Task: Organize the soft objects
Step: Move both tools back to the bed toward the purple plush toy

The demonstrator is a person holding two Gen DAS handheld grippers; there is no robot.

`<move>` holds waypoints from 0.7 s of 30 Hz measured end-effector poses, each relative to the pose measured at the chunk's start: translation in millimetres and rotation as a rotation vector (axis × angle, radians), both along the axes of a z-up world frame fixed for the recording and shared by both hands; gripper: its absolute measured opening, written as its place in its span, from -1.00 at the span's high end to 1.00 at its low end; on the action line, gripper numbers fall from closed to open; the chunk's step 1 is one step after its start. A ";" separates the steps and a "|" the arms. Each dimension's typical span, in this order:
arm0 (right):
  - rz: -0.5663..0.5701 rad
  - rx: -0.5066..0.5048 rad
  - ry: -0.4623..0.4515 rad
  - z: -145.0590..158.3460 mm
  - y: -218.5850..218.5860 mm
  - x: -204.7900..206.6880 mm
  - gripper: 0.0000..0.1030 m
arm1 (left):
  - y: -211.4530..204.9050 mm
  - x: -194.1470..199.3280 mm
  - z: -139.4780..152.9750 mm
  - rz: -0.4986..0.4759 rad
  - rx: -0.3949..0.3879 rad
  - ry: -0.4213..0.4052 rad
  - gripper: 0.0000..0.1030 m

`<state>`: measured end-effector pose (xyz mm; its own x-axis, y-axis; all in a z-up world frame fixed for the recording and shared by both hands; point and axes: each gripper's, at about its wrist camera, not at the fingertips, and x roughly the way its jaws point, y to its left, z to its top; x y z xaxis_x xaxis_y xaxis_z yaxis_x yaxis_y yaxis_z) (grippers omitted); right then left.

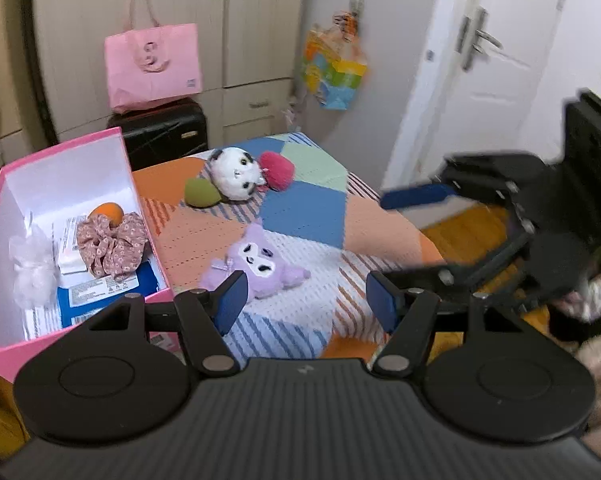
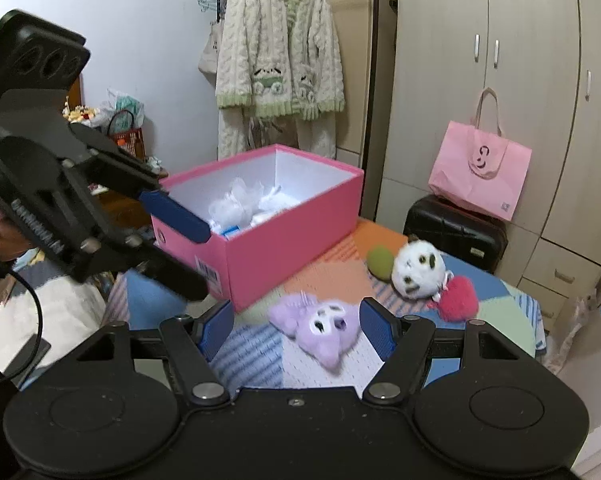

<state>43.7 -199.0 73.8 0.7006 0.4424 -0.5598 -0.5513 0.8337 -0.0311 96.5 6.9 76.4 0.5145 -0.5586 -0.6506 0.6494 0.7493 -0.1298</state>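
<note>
Well, from the left wrist camera the pink box stands open on the patchwork bedspread; inside lie a floral scrunchie, an orange ball, a white mesh puff and some printed packets; the left gripper has its blue pads spread wide and holds nothing; the purple plush lies face up on the spread just beyond the pads, beside the box; farther back sit a white spotted plush, a green ball and a red pompom, touching one another; the right gripper hangs at the right, blurred, jaws parted and empty.

From the right wrist camera the same box shows white fluffy stuff within; the right gripper is spread wide, clutching nothing; the purple plush lies between its pads, whether touched I cannot tell; the left gripper hovers near the box, jaws apart.
</note>
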 end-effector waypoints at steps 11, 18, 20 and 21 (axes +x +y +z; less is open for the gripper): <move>0.054 -0.008 0.036 -43.3 -6.0 20.0 -0.44 | -23.8 23.7 -38.9 0.064 -0.065 0.014 -0.25; 0.048 -0.047 0.029 -77.7 2.7 42.6 -0.44 | -38.3 45.0 -67.3 0.112 -0.063 0.035 -0.25; 0.035 -0.085 0.019 -91.0 7.7 50.4 -0.44 | -36.8 52.8 -75.8 0.144 -0.081 0.068 -0.25; 0.030 -0.089 0.025 -97.2 9.0 55.0 -0.44 | -36.3 55.4 -79.8 0.159 -0.084 0.075 -0.25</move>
<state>98.6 -190.0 -23.4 0.6729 0.4106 -0.6153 -0.5774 0.8115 -0.0900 151.9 -29.5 -3.4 0.5523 -0.5277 -0.6453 0.5095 0.8264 -0.2397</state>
